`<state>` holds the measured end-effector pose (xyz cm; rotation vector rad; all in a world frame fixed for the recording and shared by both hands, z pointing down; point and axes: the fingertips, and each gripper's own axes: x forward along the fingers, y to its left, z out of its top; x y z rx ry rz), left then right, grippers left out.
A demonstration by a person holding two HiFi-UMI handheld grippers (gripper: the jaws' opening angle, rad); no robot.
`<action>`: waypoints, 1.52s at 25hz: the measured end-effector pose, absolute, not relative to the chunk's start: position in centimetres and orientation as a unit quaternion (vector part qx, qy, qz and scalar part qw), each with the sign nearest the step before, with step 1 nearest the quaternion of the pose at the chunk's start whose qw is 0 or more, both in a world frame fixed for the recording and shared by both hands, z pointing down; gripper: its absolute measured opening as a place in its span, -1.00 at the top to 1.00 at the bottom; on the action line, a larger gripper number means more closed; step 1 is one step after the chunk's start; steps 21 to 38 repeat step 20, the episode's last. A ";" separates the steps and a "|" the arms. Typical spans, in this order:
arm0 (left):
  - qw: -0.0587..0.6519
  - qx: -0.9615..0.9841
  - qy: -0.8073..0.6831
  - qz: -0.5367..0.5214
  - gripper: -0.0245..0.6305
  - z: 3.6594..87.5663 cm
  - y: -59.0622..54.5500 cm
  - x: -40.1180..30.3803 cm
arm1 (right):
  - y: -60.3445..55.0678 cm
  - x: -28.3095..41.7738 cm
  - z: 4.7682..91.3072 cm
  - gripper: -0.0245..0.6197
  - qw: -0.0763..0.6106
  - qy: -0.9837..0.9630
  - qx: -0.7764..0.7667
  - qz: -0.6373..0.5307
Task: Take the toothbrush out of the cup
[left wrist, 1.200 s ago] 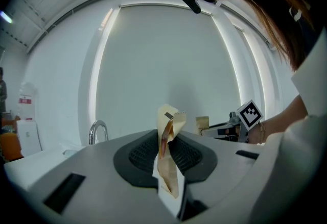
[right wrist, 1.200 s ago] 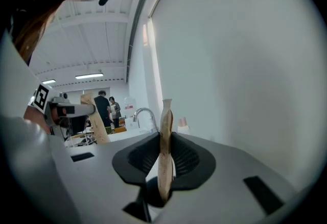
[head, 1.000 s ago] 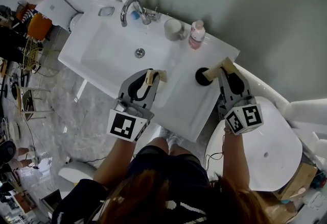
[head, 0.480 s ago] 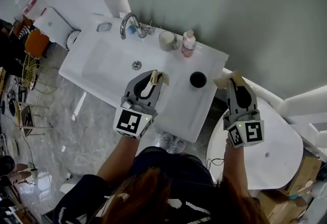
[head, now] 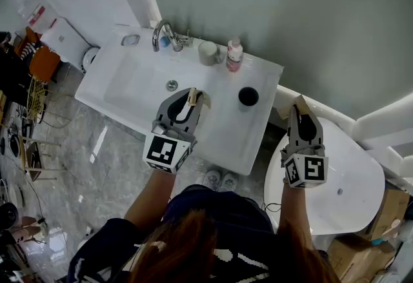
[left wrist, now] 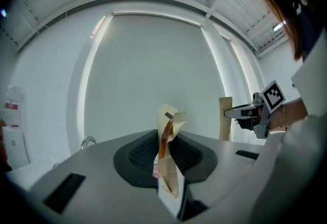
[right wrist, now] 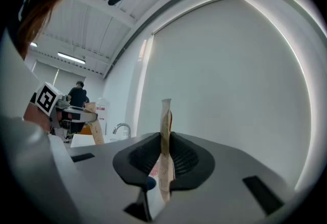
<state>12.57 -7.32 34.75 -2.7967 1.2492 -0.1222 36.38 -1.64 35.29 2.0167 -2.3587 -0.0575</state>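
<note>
Ahead and to the left of the right gripper's jaws, the black cup stands upright on the white table. From the left gripper's jaws it lies ahead and to the right, touching neither gripper. Its mouth shows only dark, and no view lets me tell where the toothbrush is. Both pairs of jaws are pressed together, taped pads meeting with nothing visible between them. The left jaws hover over the table just right of the basin's drain. The right jaws hang past the table's right edge above a white rounded fixture. Beyond the left jaws a chrome faucet, a white mug and a pink bottle line the table's back edge against a grey wall. Pale marbled floor lies to the left.
</note>
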 end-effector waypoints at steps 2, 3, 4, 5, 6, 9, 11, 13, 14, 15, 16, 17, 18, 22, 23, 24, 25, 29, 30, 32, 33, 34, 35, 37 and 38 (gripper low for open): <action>0.041 -0.911 0.408 -0.040 0.70 34.6 -7.0 12.4 | -1.3 36.2 35.2 0.71 0.019 -0.759 0.651 -0.020; 0.043 -0.911 0.409 -0.040 0.70 34.5 -6.9 12.3 | -1.2 36.1 35.2 0.71 0.018 -0.758 0.651 -0.020; 0.046 -0.910 0.410 -0.041 0.70 34.4 -6.7 12.2 | -1.1 35.9 35.1 0.71 0.017 -0.758 0.651 -0.020; 0.049 -0.909 0.411 -0.041 0.70 34.3 -6.6 12.1 | -1.0 35.8 35.1 0.71 0.016 -0.758 0.651 -0.020; 0.051 -0.909 0.411 -0.040 0.70 34.2 -6.4 12.0 | -0.8 35.7 35.0 0.71 0.015 -0.758 0.651 -0.020; 0.053 -0.910 0.410 -0.038 0.70 34.1 -5.9 12.0 | -0.3 35.5 34.9 0.71 0.012 -0.758 0.652 -0.019; 0.054 -0.910 0.410 -0.037 0.70 33.9 -5.6 11.8 | 0.0 35.2 34.7 0.71 0.008 -0.759 0.651 -0.021; 0.055 -0.910 0.410 -0.036 0.70 33.8 -5.3 11.7 | 0.3 35.0 34.4 0.71 0.005 -0.758 0.651 -0.023; 0.055 -0.910 0.410 -0.035 0.70 33.8 -5.2 11.7 | 0.5 35.0 34.3 0.71 0.003 -0.758 0.652 -0.024; 0.055 -0.910 0.409 -0.035 0.70 33.7 -5.1 11.8 | 0.6 35.0 34.1 0.71 0.002 -0.758 0.652 -0.025; 0.055 -0.910 0.409 -0.035 0.70 33.7 -5.1 11.8 | 0.7 35.1 34.0 0.71 0.000 -0.757 0.653 -0.025; 0.055 -0.910 0.409 -0.034 0.70 33.6 -5.0 11.8 | 0.7 35.1 33.8 0.71 -0.002 -0.757 0.653 -0.025; 0.056 -0.910 0.409 -0.034 0.70 33.5 -5.0 11.8 | 0.8 35.1 33.7 0.71 -0.003 -0.756 0.654 -0.026; 0.056 -0.910 0.409 -0.034 0.70 33.4 -5.0 11.8 | 0.9 35.1 33.4 0.71 -0.005 -0.756 0.655 -0.027; 0.056 -0.910 0.409 -0.034 0.70 33.4 -5.0 11.8 | 0.9 35.1 33.4 0.71 -0.005 -0.756 0.655 -0.027; 0.056 -0.910 0.409 -0.034 0.70 33.4 -5.0 11.8 | 0.9 35.1 33.4 0.71 -0.005 -0.756 0.655 -0.027; 0.056 -0.910 0.409 -0.034 0.70 33.4 -5.0 11.8 | 0.9 35.1 33.4 0.71 -0.005 -0.756 0.655 -0.027; 0.056 -0.910 0.409 -0.034 0.70 33.4 -5.0 11.8 | 0.9 35.1 33.4 0.71 -0.005 -0.756 0.655 -0.027; 0.056 -0.910 0.409 -0.034 0.70 33.4 -5.0 11.8 | 0.9 35.1 33.4 0.71 -0.005 -0.756 0.655 -0.027; 0.056 -0.910 0.409 -0.034 0.70 33.4 -5.0 11.8 | 0.9 35.1 33.4 0.71 -0.005 -0.756 0.655 -0.027; 0.056 -0.910 0.409 -0.034 0.70 33.4 -5.0 11.8 | 0.9 35.1 33.4 0.71 -0.005 -0.756 0.655 -0.027; 0.056 -0.910 0.409 -0.034 0.70 33.4 -5.0 11.8 | 0.9 35.1 33.4 0.71 -0.005 -0.756 0.655 -0.027; 0.056 -0.910 0.409 -0.034 0.70 33.4 -5.0 11.8 | 0.9 35.1 33.4 0.71 -0.005 -0.756 0.655 -0.027; 0.056 -0.910 0.409 -0.034 0.70 33.4 -5.0 11.8 | 0.9 35.1 33.4 0.71 -0.005 -0.756 0.655 -0.027; 0.056 -0.910 0.409 -0.034 0.70 33.4 -5.0 11.8 | 0.9 35.1 33.4 0.71 -0.005 -0.756 0.655 -0.027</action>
